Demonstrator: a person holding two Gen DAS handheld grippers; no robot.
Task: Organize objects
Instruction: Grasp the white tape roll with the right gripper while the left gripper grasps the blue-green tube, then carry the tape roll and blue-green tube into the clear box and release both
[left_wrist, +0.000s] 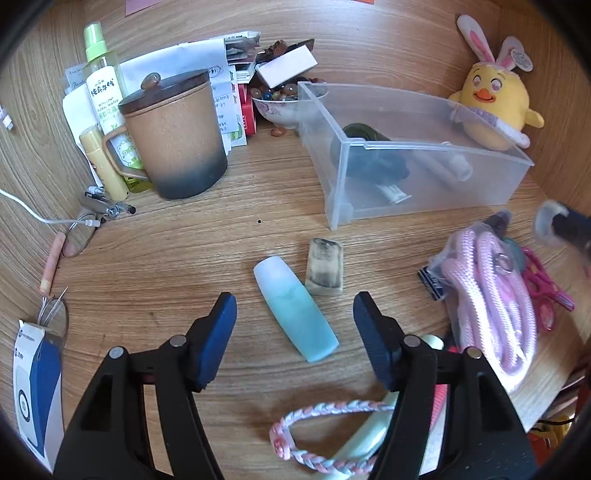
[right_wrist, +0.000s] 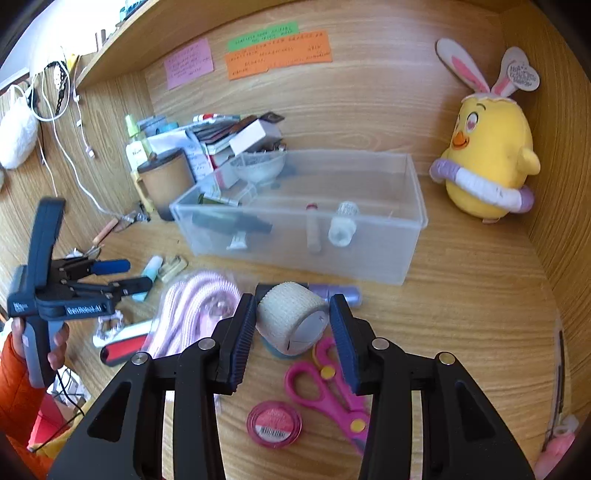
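On the left side of the wooden desk (left_wrist: 177, 258), most of the clutter looked untouched: a brown lidded mug (left_wrist: 175, 136), a green spray bottle (left_wrist: 101, 77) and a heap of papers stood behind it, with pens and a white cable near the edge. The left gripper (left_wrist: 295, 306) hovered above a blue tube (left_wrist: 295, 308) that lay flat on the desk, its fingers wide apart and holding nothing; a smudged eraser (left_wrist: 325, 267) lay just beside the tube's pale end. A braided bracelet (left_wrist: 325, 435) lay nearer the camera.

Further right, the clear plastic bin (right_wrist: 369, 254) already held several things: a dark bundle, a small white item, a slim stick and a small clear bottle. Judging by that, the sorting was under way but nowhere near finished.

In front of the bin, the right gripper (right_wrist: 293, 321) sat around a roll of white bandage (right_wrist: 291, 317). Its fingers stood on either side of the roll with a slight gap visible, so they appeared apart rather than clamped, though whether one pad touched could not be told. The roll seemed to rest on a teal object. A bagged pink rope (right_wrist: 192, 314), pink scissors (right_wrist: 325, 391), a round pink tin (right_wrist: 274, 422) and a lilac tube (right_wrist: 340, 293) remained loose nearby. The yellow chick plush (right_wrist: 487, 166) stood in the far right corner.
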